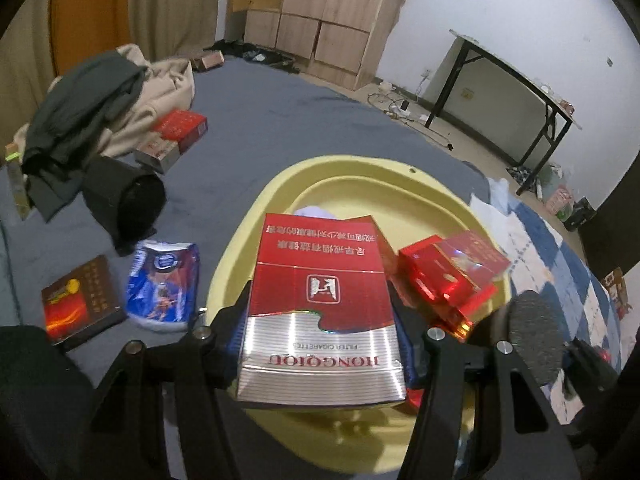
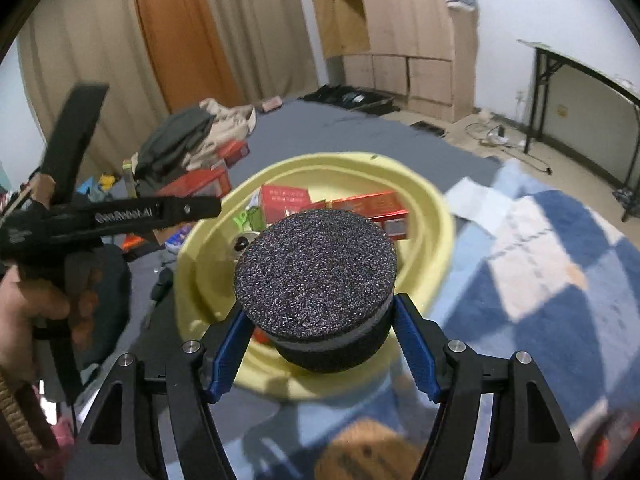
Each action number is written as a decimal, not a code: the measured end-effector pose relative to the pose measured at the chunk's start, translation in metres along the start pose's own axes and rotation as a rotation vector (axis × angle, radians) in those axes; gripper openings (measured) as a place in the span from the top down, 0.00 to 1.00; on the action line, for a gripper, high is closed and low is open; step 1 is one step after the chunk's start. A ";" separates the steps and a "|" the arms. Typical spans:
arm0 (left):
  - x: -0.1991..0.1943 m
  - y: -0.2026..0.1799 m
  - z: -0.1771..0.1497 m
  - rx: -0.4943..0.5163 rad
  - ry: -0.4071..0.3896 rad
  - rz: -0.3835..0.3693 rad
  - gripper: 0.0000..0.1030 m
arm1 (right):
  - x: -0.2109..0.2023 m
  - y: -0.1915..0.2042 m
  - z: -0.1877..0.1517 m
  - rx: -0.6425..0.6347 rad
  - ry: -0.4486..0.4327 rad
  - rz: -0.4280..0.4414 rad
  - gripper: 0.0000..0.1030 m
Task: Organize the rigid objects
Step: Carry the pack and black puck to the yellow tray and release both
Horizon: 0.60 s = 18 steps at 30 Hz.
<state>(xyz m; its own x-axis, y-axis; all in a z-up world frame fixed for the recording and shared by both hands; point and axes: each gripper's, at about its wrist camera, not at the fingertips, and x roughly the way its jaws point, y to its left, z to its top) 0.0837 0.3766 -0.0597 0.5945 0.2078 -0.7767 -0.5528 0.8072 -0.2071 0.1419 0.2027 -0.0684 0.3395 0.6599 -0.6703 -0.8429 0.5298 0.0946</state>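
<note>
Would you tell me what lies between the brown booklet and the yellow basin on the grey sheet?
In the left wrist view, a crumpled blue and white packet lies between the brown booklet and the yellow basin.

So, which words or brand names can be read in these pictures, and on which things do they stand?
"HONGQIQU" and "FILTER CIGARETTES": upside down on the red-and-silver cigarette pack held in the left gripper.
Chinese line on that pack's red top: too blurred to read.
"...Robot.AI": on the black handle bar; its first letters are unclear.
Print on the blue plastic packet and small red boxes: unreadable.
</note>
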 end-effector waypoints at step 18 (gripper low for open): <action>0.026 -0.001 -0.007 -0.038 0.026 0.007 0.12 | 0.060 0.008 0.006 -0.040 0.011 -0.004 0.09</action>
<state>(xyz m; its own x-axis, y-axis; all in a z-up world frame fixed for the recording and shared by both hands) 0.0963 0.3772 -0.0838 0.5755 0.1987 -0.7933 -0.5791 0.7839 -0.2237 0.1581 0.2496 -0.1040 0.3384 0.6522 -0.6783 -0.8579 0.5100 0.0625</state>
